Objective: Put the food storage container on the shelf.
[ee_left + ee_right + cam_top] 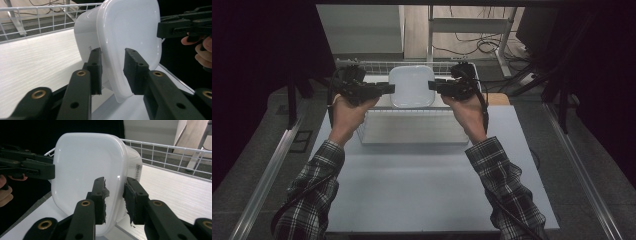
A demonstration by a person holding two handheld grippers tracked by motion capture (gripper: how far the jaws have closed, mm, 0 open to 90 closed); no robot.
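The white lidded tub [412, 86] sits in the wire basket [412, 127] at the counter's far edge, its rim between the loosened jaws of the left hand-held gripper [388, 89] and right hand-held gripper [433, 85], so placing looks done, only withdrawing left.

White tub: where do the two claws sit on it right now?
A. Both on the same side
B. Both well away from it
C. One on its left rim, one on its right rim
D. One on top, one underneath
C: in the high view the left claw reaches the left rim of the tub and the right claw reaches the right rim, over the wire basket.
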